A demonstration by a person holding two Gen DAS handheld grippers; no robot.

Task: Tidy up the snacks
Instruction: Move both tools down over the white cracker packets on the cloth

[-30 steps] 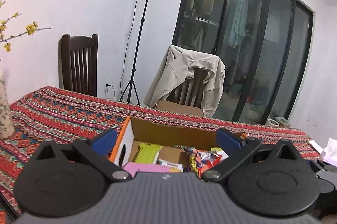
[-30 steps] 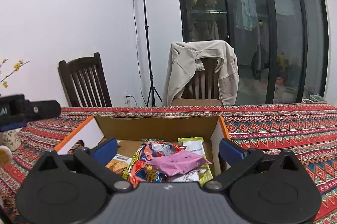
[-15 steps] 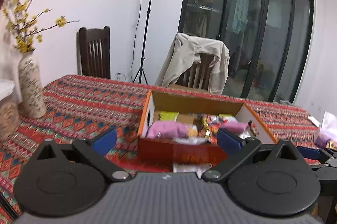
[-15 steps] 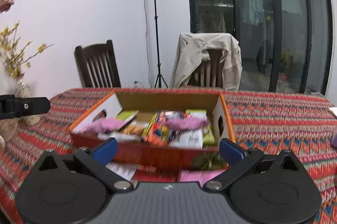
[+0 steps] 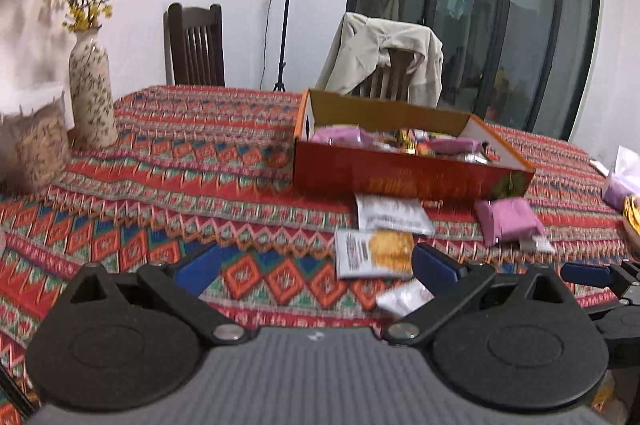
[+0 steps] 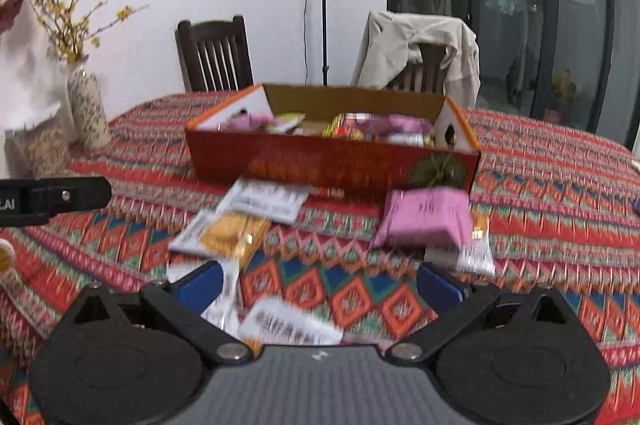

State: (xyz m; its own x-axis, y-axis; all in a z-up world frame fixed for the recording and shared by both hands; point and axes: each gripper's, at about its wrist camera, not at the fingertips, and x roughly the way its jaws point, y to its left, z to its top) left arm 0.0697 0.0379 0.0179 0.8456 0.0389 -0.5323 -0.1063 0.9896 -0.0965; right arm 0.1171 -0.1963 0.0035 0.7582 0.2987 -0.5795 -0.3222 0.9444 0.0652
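Up front, both grippers, left gripper [image 5: 316,267] and right gripper [image 6: 318,283], gaping, empty; orange box [image 6: 332,161] brimming with snack packets; pink packet [image 6: 424,217] beside it

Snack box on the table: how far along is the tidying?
Partly done. The box already holds a heap of packets. Nothing is in hand: both tongs, left and right, are open and empty. Still loose on the cloth: a pink packet, a cracker packet and several white ones.
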